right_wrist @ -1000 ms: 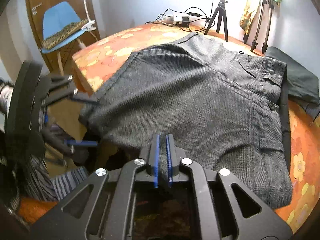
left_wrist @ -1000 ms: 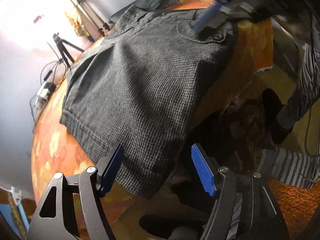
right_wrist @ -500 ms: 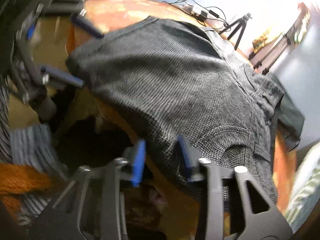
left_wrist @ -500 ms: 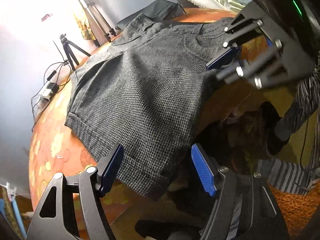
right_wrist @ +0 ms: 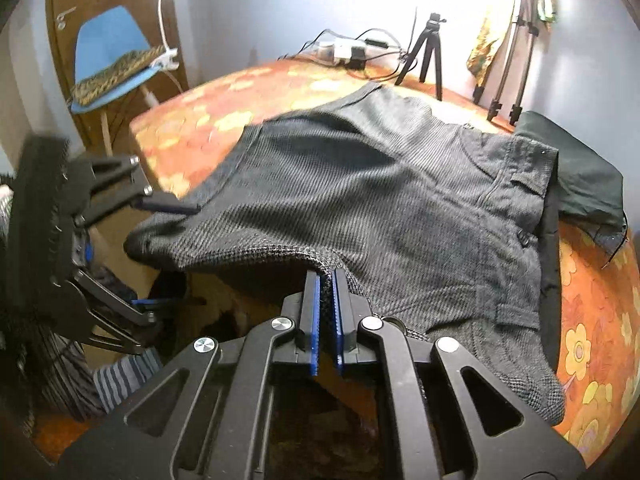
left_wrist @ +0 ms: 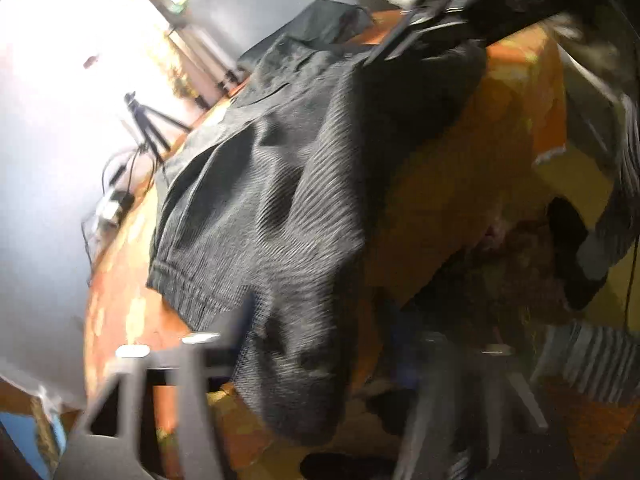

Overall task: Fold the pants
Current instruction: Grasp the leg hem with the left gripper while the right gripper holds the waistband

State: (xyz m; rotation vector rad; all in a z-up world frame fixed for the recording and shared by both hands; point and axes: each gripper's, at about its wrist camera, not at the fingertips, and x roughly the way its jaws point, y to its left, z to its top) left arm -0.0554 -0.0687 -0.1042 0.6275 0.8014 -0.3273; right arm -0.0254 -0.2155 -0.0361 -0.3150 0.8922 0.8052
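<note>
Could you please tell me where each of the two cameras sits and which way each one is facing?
Left wrist: on the left tongs, angled down across the pants on the table; blurred, tongs closing with cloth between them; striped sleeve shows.
Right wrist: on the right tongs, shut on the pants' near edge, facing the tripod and chair.
Shared: pants, tripod, table; each shows the other tongs.
</note>
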